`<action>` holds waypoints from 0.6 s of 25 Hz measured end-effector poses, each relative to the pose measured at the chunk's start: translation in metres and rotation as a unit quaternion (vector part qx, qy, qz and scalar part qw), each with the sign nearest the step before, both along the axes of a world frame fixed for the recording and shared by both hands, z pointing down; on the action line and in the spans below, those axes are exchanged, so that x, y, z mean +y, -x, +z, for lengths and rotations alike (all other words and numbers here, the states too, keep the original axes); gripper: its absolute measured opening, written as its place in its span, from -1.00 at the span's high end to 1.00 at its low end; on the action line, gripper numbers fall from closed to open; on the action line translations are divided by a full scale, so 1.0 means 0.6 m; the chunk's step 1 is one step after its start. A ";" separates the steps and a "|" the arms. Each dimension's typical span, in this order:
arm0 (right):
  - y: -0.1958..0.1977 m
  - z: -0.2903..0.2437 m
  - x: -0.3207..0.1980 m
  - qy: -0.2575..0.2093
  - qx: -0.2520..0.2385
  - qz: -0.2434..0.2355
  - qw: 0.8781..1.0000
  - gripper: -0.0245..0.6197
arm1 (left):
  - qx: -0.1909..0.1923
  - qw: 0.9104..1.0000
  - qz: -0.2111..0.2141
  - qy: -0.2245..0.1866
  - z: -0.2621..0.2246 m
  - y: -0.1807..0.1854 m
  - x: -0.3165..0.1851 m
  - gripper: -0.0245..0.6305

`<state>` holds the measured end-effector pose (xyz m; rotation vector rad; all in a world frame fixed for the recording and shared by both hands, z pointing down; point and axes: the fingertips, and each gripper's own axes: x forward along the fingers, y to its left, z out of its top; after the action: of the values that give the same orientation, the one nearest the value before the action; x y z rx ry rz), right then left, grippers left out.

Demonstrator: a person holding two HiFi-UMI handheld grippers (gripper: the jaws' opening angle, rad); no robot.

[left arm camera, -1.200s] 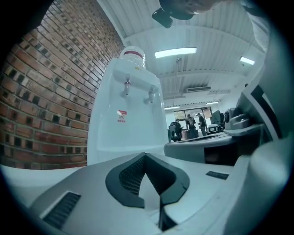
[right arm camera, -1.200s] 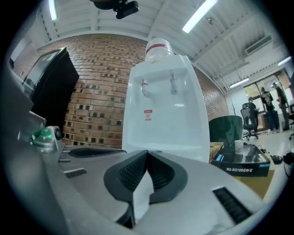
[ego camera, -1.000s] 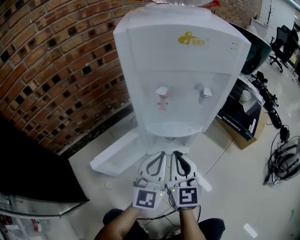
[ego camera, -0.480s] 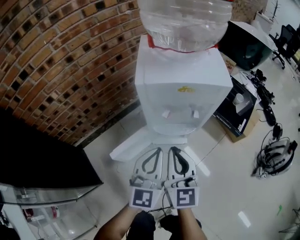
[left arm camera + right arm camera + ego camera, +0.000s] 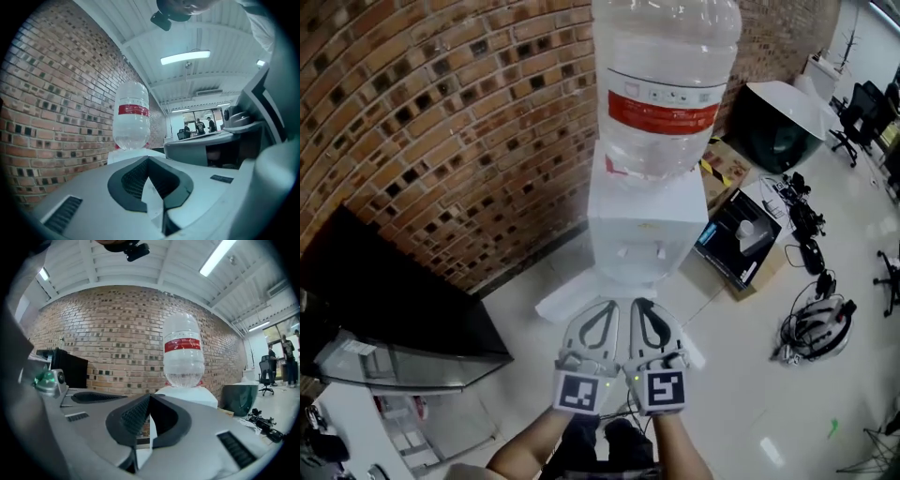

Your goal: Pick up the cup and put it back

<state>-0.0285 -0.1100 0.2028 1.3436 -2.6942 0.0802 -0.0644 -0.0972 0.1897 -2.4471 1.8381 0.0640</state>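
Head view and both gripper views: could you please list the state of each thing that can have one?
Left gripper: fingers shut together, nothing between them.
Right gripper: fingers shut together, nothing between them.
Water bottle: upside down, seated on top of the dispenser.
Water dispenser: upright against the brick wall.
Cardboard box: open on the floor, a black item lying in it.

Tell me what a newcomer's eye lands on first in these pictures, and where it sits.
The big clear water bottle with its red band dominates the top centre. It stands upside down on a white water dispenser against the brick wall. Low in the middle, the left gripper and right gripper sit side by side, both shut and empty. An open box and a tangle of cables clutter the floor at right.
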 end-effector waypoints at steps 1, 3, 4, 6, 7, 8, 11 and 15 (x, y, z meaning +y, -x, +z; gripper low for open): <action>-0.005 -0.024 0.007 0.002 -0.004 -0.002 1.000 0.91 | 0.002 1.000 -0.003 -0.005 -0.027 -0.001 0.007 0.95; -0.014 -0.062 0.024 0.005 -0.013 -0.009 1.000 0.91 | 0.006 1.000 -0.005 -0.016 -0.074 -0.007 0.023 0.95; -0.017 -0.079 0.033 0.005 -0.021 -0.013 1.000 0.91 | 0.009 1.000 -0.004 -0.018 -0.091 -0.011 0.031 0.95; -0.021 -0.113 0.051 0.007 -0.042 -0.018 0.999 0.91 | 0.018 1.000 -0.002 -0.022 -0.119 -0.018 0.049 0.95; -0.022 -0.127 0.064 0.009 -0.052 -0.019 0.998 0.91 | 0.023 0.999 -0.002 -0.024 -0.129 -0.020 0.061 0.95; -0.022 -0.136 0.079 0.012 -0.057 -0.022 0.998 0.91 | 0.023 0.999 -0.003 -0.022 -0.135 -0.022 0.075 0.95; -0.025 -0.147 0.119 0.015 -0.044 -0.034 0.998 0.91 | 0.014 1.000 0.002 0.000 -0.144 -0.024 0.111 0.95; -0.029 -0.167 0.157 -0.015 -0.023 -0.021 0.999 0.91 | 0.027 0.998 0.023 -0.044 -0.197 -0.023 0.150 0.95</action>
<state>-0.0109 -0.0159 0.1025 1.3086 -2.7704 0.0661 -0.0508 -0.0070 0.0717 -2.4509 1.7584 0.2127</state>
